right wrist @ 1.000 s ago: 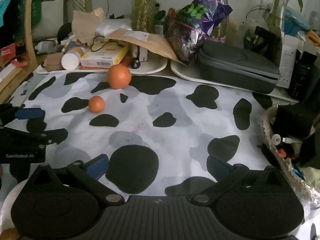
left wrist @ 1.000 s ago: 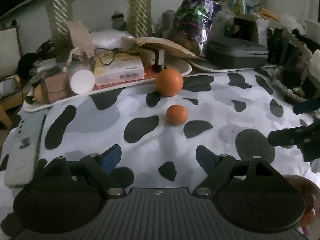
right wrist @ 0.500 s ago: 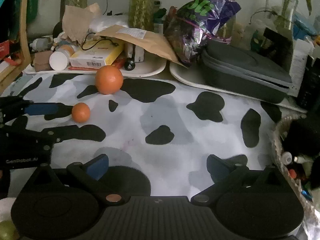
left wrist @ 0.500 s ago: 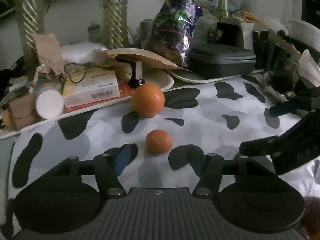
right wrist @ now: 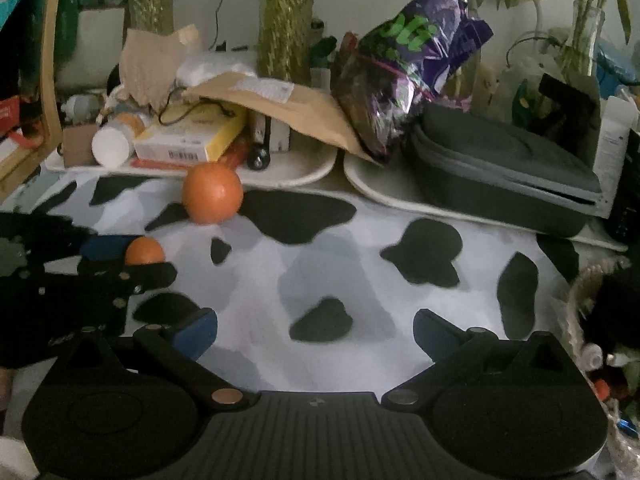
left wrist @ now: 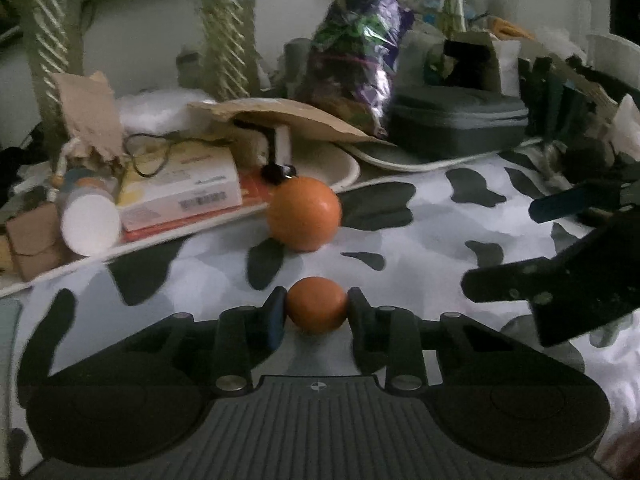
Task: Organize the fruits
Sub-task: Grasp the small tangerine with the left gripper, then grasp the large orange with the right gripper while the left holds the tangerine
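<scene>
Left gripper (left wrist: 316,312) clamps the small orange (left wrist: 316,305).
It is round, no long axis; big orange (left wrist: 303,213) lies beyond. Right gripper (right wrist: 314,330) spread wide, holding nothing.

place: home | signs: cow-print tablecloth (right wrist: 360,272), potted plants (right wrist: 286,20), snack bag (right wrist: 408,68), cluttered trays (right wrist: 296,166) of boxes, padded envelope (right wrist: 280,108), zip case (right wrist: 504,160)

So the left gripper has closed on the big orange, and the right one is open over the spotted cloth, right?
Not quite. The left wrist view shows the left gripper closed on the small orange; the big orange sits untouched behind it. The right gripper is indeed open over the spotted cloth.
</scene>
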The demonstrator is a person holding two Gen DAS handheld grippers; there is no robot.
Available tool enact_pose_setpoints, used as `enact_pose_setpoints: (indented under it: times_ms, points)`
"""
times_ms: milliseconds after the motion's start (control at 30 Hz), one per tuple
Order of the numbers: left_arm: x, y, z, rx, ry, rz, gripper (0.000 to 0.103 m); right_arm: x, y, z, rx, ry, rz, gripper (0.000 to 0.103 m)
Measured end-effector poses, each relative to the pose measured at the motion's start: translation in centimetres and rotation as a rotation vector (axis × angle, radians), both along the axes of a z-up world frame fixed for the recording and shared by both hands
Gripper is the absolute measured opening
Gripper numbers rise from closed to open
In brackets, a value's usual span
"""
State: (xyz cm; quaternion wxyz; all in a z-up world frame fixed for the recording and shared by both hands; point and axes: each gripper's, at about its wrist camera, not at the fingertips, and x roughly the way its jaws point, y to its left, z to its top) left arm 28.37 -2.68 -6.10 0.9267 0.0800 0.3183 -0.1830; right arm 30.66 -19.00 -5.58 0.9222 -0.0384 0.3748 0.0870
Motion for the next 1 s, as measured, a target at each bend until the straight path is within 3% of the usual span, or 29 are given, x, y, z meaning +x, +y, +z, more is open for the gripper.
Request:
enact_pose_setpoints:
  times_ms: [167, 500, 833, 1000]
  points:
    - [-0.8, 1.5, 1.0, 0.018, -0.045, 0.019, 0.032, 0.8, 1.5, -0.2, 0.027, -0.037, 0.047, 0.103]
    - [-1.4, 5.0, 1.4, 0.029, -0.034, 0.049, 0.032, 2.9, 5.4, 0.3, 0.079, -0.1, 0.099, 0.102]
    - [-1.6, 8.5, 1.1, 0.01, -0.014, 0.069, 0.032, 6.1, 7.6, -0.6, 0.077, -0.104, 0.067, 0.083]
    - [-1.8, 9.7, 1.1, -0.011, -0.005, 0.066, 0.032, 7.7, 8.4, -1.5, 0.126, -0.081, 0.024, 0.072]
